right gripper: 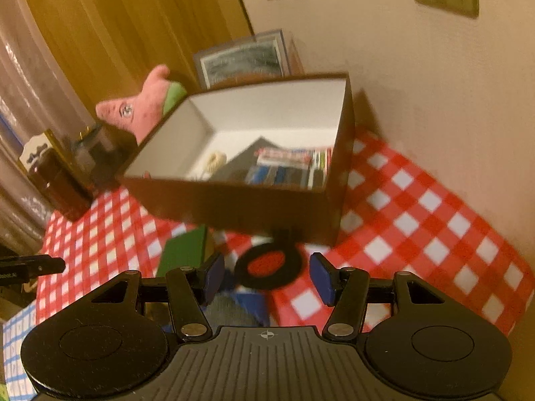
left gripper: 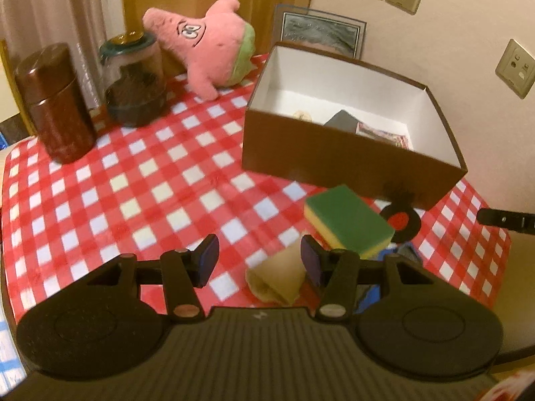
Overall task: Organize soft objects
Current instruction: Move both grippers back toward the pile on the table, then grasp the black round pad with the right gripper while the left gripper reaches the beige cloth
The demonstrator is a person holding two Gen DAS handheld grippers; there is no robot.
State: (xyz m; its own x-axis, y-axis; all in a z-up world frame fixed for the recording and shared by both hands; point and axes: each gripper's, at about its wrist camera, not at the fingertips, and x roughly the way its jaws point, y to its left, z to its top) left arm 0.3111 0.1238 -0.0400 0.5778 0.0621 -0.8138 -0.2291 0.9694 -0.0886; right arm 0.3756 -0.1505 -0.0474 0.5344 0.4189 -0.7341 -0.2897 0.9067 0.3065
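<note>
left hand-held gripper (left gripper: 259, 260): jaws apart, nothing pinched, hanging over counter (left gripper: 133, 183) | right hand-held gripper (right gripper: 267, 275): jaws apart too, empty | green-yellow sponge (left gripper: 347, 222): flat on checkered cloth just in front of brown box (left gripper: 334, 163) | pink plush (left gripper: 207, 43): back by the jars, well apart from box | tan folded cloth (left gripper: 277, 280): beside left gripper's right pad

warm dim light, soft blur, fisheye-bent edges.
</note>
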